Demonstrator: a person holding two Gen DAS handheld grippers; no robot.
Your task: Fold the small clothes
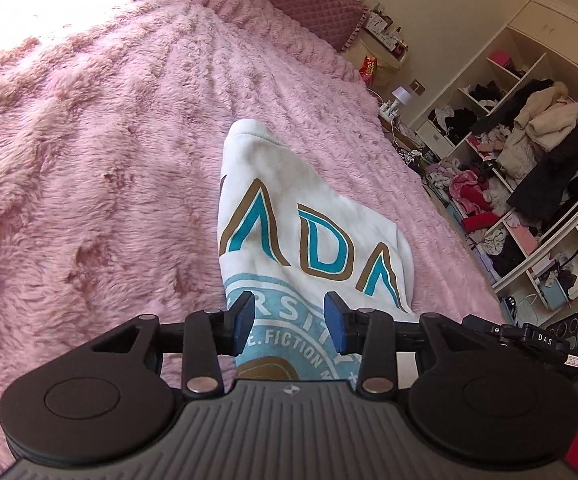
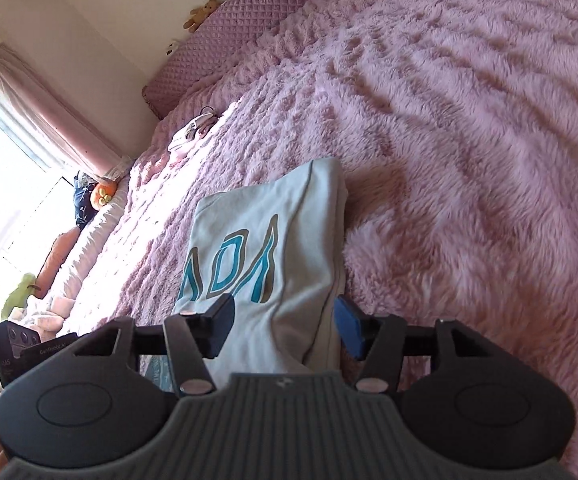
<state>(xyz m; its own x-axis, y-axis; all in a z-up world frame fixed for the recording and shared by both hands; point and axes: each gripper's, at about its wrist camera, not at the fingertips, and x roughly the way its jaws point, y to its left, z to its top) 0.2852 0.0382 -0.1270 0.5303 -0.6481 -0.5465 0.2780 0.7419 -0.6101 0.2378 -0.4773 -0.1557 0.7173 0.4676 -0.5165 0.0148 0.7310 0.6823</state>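
While both claws stand released, the left gripper and right gripper straddle the folded white shirt at six o'clock on the pink blanket, where plush pile may snag and undo the fold.

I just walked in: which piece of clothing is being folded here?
Look at the big fluffy pink blanket covering the bed. Near its front edge lies a white top, partly folded. Its large teal and gold letters set it apart; nothing else there is printed.
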